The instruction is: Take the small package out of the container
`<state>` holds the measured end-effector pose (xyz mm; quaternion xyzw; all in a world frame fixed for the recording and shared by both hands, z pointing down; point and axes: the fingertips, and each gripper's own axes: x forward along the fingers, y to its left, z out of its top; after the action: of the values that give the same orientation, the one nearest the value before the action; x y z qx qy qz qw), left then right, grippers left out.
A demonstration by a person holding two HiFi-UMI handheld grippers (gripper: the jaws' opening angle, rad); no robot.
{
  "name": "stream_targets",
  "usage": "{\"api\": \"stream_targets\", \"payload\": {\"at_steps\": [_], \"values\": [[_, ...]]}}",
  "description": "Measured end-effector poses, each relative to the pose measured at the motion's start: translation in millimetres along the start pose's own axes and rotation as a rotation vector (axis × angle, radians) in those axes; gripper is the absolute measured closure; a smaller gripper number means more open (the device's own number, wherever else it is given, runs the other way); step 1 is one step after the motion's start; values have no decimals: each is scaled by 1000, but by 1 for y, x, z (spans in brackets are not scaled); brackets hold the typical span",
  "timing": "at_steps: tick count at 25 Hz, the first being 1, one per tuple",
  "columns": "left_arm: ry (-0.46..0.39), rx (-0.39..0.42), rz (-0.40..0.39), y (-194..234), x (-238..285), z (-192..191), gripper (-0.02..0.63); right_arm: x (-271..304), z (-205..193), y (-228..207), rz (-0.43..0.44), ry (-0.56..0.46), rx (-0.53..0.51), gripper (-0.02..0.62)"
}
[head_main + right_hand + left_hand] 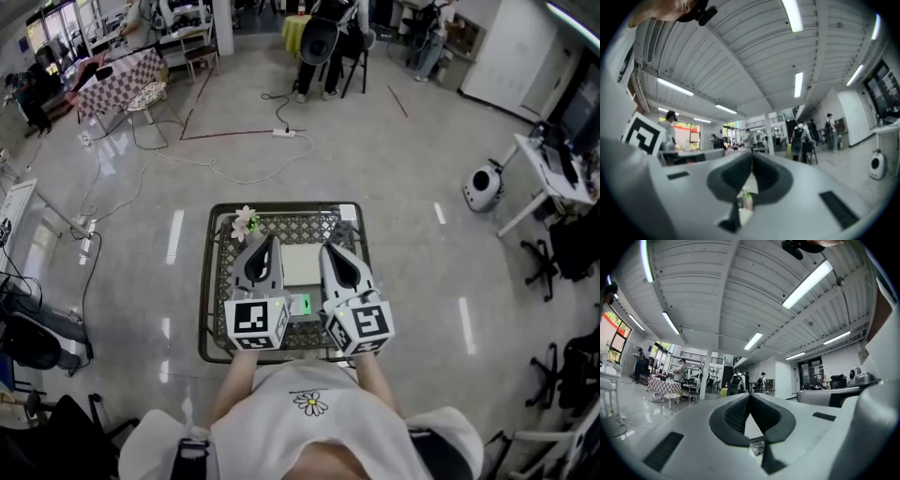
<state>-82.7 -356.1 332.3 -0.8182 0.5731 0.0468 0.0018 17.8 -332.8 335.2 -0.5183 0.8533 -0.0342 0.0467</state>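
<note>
Polished grey floor (pixel 394 169) below, my left gripper (pixel 271 241) and right gripper (pixel 329 249) hover closed, empty; the flat white square package (pixel 302 264) looks light, stiff, best edge-pinched.

No words, brands or numbers can be read anywhere; the cubes on the left hand-held gripper (pixel 271 242) and the right hand-held gripper (pixel 328 249) bear only black-and-white square patterns; the person's shirt (pixel 281 412) shows a daisy print, no lettering.
</note>
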Motion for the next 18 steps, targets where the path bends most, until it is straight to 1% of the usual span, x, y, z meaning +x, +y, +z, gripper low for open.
{"api": "stream_targets", "payload": {"at_steps": [3,7,9,11,14,16,18], "values": [[3,12,-18,-9,-1,1,581,-6,2,-2,2,-5,-9,564],[-4,27,3,-7,-11,5,581,-17,3,-1,5,-12,14,563],[-2,66,-2,-5,-11,8,581,-16,5,-1,8,-17,33,565],[-8,130,-24,-2,-2,14,581,-10,7,-4,10,-26,37,565],[-13,196,-36,4,5,18,580,-5,2,-6,20,-12,38,564],[-2,205,-31,10,4,18,577,-6,-4,-7,16,7,53,565],[39,185,-37,10,1,13,554,-11,-8,-8,4,28,70,565]]}}
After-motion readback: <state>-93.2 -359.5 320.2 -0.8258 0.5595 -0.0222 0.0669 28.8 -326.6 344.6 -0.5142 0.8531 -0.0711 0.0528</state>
